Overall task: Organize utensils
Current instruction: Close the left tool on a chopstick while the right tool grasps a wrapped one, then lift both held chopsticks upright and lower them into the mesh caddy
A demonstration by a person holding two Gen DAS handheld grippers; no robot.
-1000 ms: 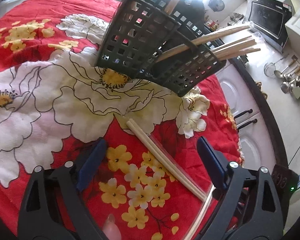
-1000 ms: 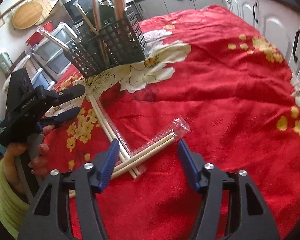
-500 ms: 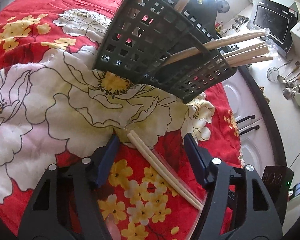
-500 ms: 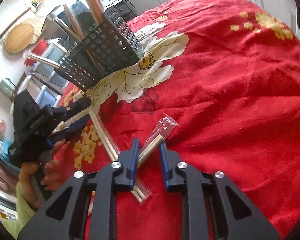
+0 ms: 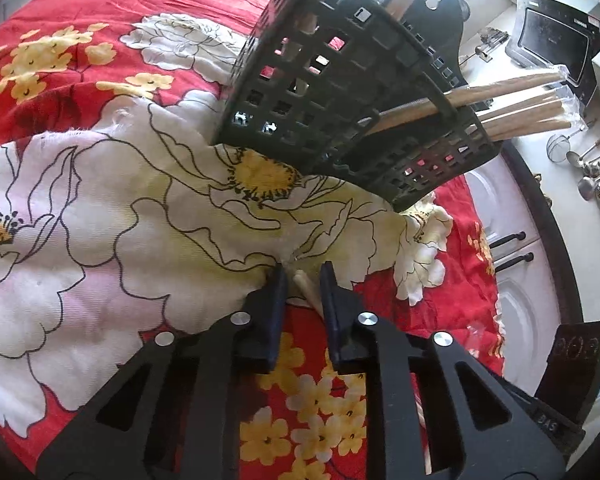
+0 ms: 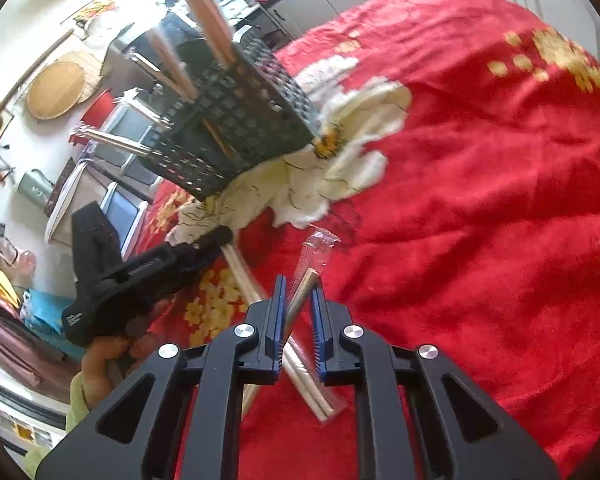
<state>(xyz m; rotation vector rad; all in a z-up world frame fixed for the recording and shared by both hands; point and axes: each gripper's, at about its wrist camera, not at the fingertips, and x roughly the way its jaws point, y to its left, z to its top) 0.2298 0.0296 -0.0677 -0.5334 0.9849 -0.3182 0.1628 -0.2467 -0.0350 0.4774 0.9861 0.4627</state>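
on the red floral bench cover (image 5: 100,208), each gripper has just closed on a wrapped chopstick pair: left gripper (image 5: 303,276) on one pair's tip (image 5: 306,286), right gripper (image 6: 298,292) on the crossing pair (image 6: 300,300); the basket (image 5: 340,92) lies ahead toward the far edge.

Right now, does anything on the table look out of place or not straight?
Yes. Two wrapped chopstick pairs lie crossed in an X on the red cloth, outside the black basket. The left gripper is shut on one pair, the right gripper on the other.
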